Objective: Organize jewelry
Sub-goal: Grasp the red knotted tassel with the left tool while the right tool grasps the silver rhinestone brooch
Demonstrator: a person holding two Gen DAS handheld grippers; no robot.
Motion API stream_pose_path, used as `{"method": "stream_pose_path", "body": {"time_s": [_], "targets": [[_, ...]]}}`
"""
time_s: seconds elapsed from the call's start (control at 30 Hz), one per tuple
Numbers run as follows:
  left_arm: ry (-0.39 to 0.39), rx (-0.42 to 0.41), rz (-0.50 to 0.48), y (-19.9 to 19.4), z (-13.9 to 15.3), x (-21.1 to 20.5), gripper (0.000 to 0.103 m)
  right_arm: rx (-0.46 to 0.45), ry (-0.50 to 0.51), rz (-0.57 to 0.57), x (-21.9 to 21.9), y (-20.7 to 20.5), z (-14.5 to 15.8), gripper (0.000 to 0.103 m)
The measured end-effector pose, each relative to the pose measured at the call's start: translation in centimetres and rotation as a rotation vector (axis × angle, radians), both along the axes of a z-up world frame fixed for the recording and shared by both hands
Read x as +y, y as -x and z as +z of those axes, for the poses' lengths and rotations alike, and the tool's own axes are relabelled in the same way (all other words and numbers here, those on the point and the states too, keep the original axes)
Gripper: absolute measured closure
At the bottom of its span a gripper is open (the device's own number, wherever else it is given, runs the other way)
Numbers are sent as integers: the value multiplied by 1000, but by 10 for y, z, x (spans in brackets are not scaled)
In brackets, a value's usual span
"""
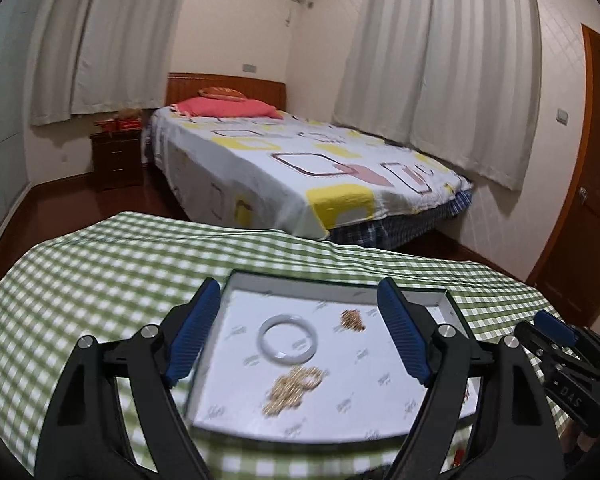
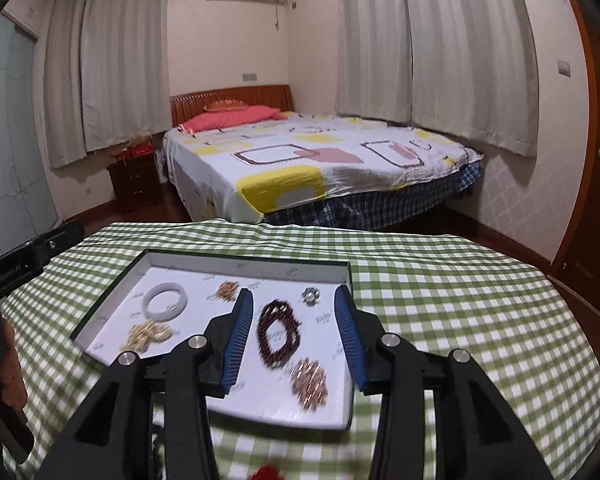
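On the green-checked bench sits a shallow white tray holding the jewelry: a pale jade-like bangle lying flat at its left, a gold chain heap just in front of it, a smaller gold cluster farther back, a dark red bead bracelet coiled near the middle, a copper-coloured chain pile close to the near edge, and a small silver piece toward the back.

Both tools are released and hold nothing. The right tool hovers with its blue pads either side of the bead bracelet; the left tool brackets the bangle and gold heap.

Likely the step in hand is picking up the bead bracelet. Its coil is an oval whose long axis runs from near to far, tilting slightly right toward the near end, so the pads already straddle the short axis. Descend straight, close on one side of the strand rather than across the hollow, and lift slowly so loose loops do not snag the copper pile just beside it. Whether the pads are near the tray floor cannot be told.
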State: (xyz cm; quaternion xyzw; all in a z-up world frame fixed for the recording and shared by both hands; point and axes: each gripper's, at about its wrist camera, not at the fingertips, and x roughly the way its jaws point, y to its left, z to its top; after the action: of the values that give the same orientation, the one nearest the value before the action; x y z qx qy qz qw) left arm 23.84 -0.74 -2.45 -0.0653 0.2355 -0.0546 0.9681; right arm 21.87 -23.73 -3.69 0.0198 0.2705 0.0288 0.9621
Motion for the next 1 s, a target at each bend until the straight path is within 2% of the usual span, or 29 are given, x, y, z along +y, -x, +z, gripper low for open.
{"method": "stream_pose_path", "body": {"time_s": [0.23,0.53,0.6,0.67,0.83,1.0], "targets": [[-33,32,31,53,-22,9,24,-14,27,19,17,47,-17,60],[-72,161,17,90,-67,1,26,51,18,44,22,80,-45,60],[-87,193,9,89,-75,-3,30,72,10,43,20,85,-52,60],[-107,241,-4,87,-86,-8,41,84,3,43,18,88,-56,60],[-126,331,-28,81,-106,-16,47,101,-13,41,14,92,-62,60],[-128,391,-55,74,-117,-20,60,111,-26,39,12,91,-66,60]]}}
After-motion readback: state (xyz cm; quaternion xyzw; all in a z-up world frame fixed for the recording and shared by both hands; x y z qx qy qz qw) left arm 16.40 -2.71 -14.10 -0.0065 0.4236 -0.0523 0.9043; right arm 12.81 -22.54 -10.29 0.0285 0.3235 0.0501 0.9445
